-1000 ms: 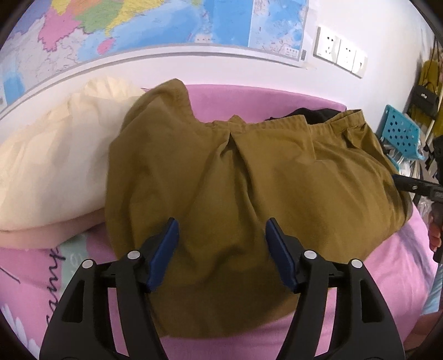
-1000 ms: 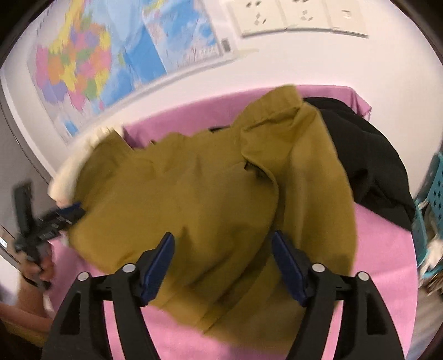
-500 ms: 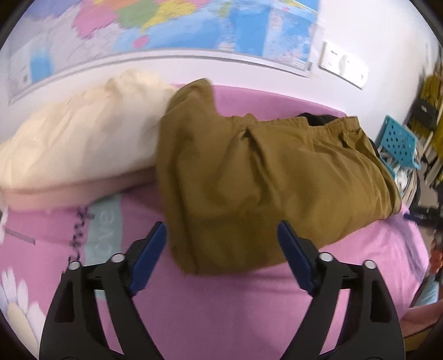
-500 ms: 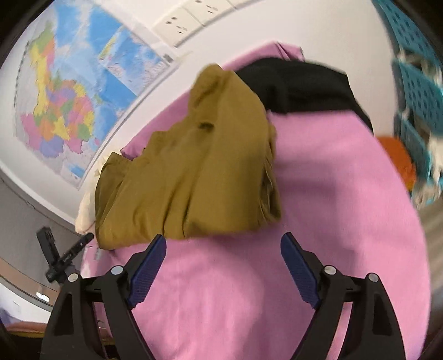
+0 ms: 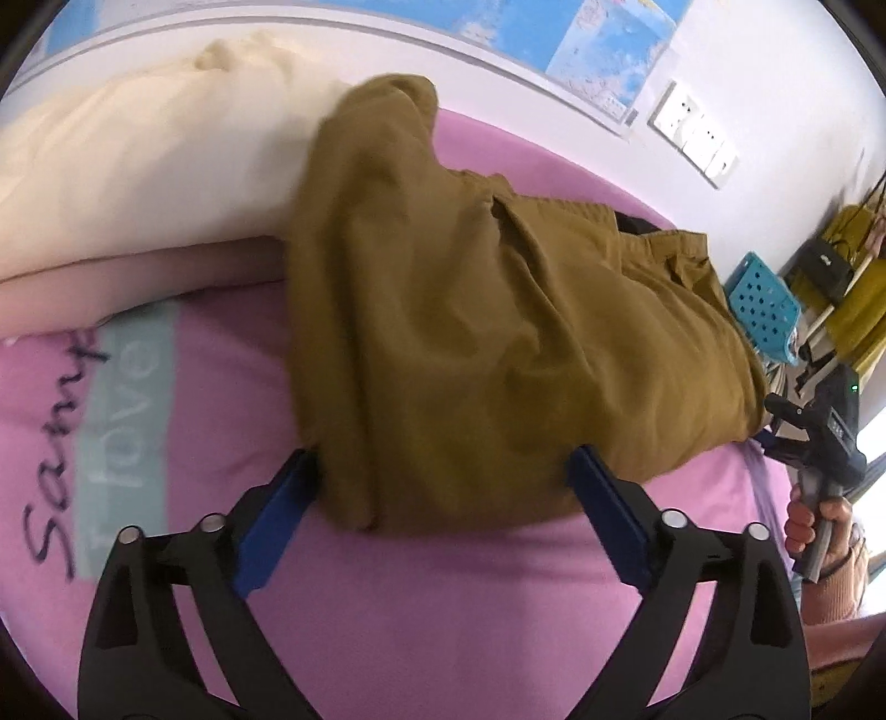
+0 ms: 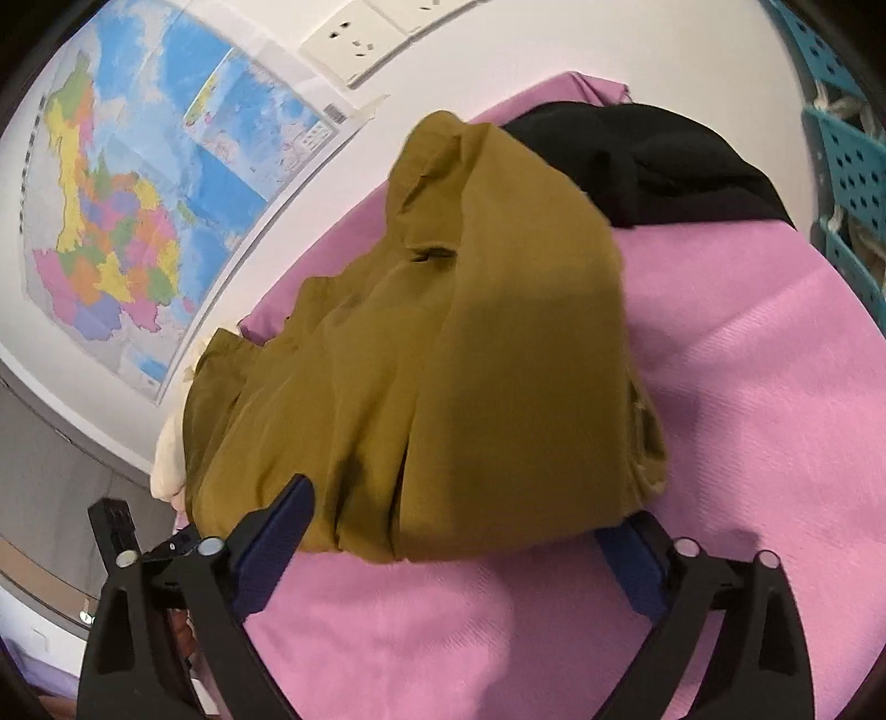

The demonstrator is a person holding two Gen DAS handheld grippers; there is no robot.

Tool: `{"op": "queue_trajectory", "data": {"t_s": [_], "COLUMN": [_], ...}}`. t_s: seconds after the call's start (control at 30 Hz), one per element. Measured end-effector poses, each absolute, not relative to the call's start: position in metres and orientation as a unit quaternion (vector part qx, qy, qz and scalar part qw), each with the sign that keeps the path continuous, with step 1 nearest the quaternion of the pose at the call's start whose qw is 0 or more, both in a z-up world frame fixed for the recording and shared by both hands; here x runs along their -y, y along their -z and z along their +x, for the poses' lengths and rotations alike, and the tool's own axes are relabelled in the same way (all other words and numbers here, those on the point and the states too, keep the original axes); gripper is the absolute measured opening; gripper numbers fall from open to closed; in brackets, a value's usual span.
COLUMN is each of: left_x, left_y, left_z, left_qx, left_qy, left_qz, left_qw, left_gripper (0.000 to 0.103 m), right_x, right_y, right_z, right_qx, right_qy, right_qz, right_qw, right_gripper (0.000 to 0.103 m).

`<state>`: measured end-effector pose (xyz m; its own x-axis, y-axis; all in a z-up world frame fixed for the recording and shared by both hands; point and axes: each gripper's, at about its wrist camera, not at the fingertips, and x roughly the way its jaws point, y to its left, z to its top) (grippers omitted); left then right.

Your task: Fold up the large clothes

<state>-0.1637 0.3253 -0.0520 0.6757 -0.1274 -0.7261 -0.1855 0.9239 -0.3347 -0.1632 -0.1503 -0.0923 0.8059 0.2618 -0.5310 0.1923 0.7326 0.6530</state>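
The garment (image 5: 498, 343), an olive-brown piece of clothing folded into a thick bundle, lies on the pink bed (image 5: 443, 609), its far end against the cream pillow (image 5: 138, 166) and the wall. The left tool (image 5: 443, 479) stands with its blue pads wide apart, one on each side of the bundle's near edge; its jaws have just been opening, and the cloth lies between them without being pinched. The right tool (image 6: 459, 515) is also open around the other near edge of the garment (image 6: 443, 360); its jaws have just been closing, the left pad lies against the cloth, the right pad is half hidden under the fold, and I cannot tell whether that one touches. The left view alone shows the printed lettering (image 5: 83, 443) on the bed cover, the pillow at full length, and the person's right hand (image 5: 819, 526) gripping the other tool's handle at the bed's right edge, with a teal basket (image 5: 761, 299) beyond. The right view alone shows a black garment (image 6: 653, 160) lying behind the olive one, touching its far end, and most of the wall map (image 6: 138, 210) with the sockets (image 6: 360, 39) beside it; the left view catches only the map's lower strip.
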Motion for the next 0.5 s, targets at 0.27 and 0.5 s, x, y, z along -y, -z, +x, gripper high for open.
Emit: {"op": "queue_trajectory", "data": {"t_s": [0.27, 0.5], "left_x": [-0.334, -0.313], "left_y": [0.024, -0.013], "left_z": [-0.186, -0.233], "left_qx": [-0.359, -0.328], "left_qy": [-0.018, 0.039], "left_qz": [-0.221, -0.192], "left_qw": [0.907, 0.924], "left_gripper": [0.025, 0.028], "right_x": [0.147, 0.151], "right_y": [0.06, 0.014], "right_z": [-0.181, -0.242], "right_qx": [-0.279, -0.255], "right_qy": [-0.058, -0.094], "right_qz": [0.322, 0.284], "right_qw": [0.903, 0.919], "right_gripper": [0.018, 0.017]}}
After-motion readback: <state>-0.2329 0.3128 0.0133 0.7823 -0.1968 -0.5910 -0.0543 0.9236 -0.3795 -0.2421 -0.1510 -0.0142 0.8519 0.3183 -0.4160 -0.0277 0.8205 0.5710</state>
